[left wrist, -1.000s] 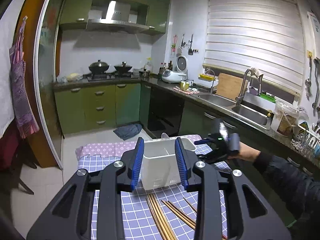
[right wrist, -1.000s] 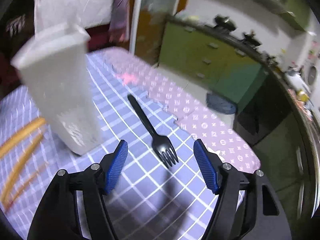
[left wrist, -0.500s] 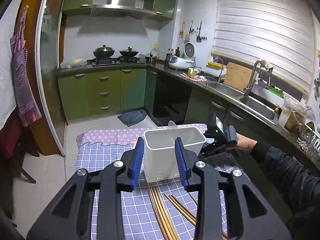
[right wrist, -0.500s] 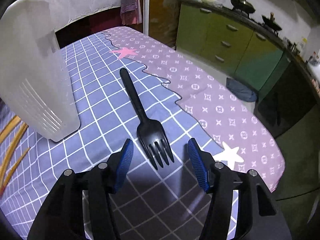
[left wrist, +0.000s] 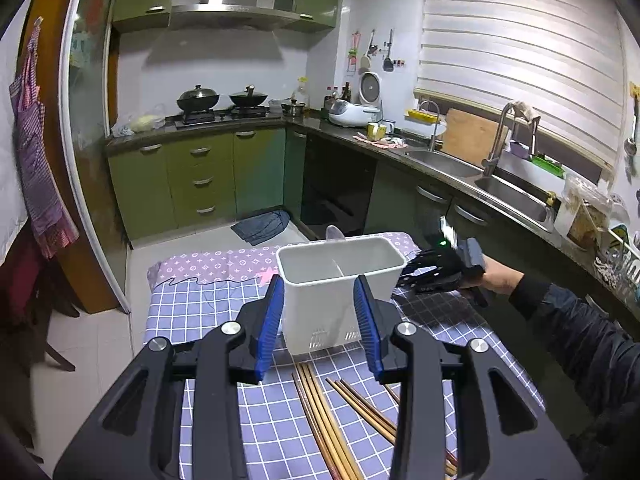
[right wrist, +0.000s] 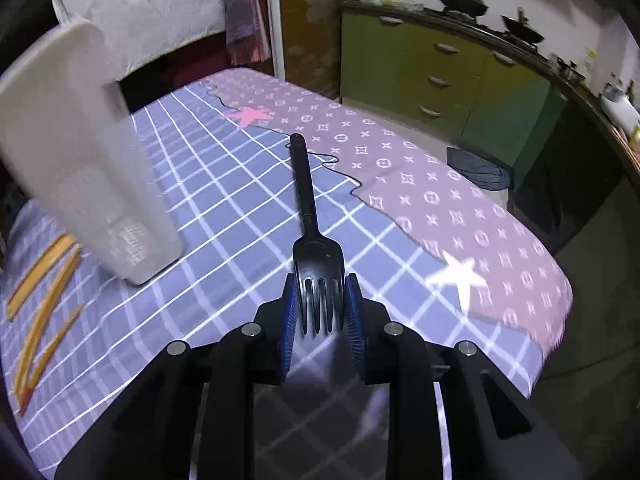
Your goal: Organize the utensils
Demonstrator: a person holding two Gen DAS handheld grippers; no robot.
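Observation:
A black plastic fork [right wrist: 308,208] lies on the checked tablecloth [right wrist: 224,208], tines toward me. My right gripper [right wrist: 320,308] is shut on the fork's tines, its blue pads touching both sides. The white utensil holder [left wrist: 340,280] stands upright on the table; it also shows at the left of the right wrist view [right wrist: 80,160]. My left gripper [left wrist: 320,320] is open, its pads on either side of the holder's near face, not clearly touching. Several wooden chopsticks [left wrist: 332,416] lie loose in front of the holder; they also show in the right wrist view [right wrist: 44,300].
The right gripper [left wrist: 440,268] and the person's hand show just right of the holder. The table's far edge [right wrist: 552,320] drops to the kitchen floor. Green cabinets [left wrist: 200,184] and a counter with a sink [left wrist: 500,188] stand beyond.
My right gripper moved forward over the fork's tines and closed on them. The left gripper stayed about the holder, with the view tilting slightly.

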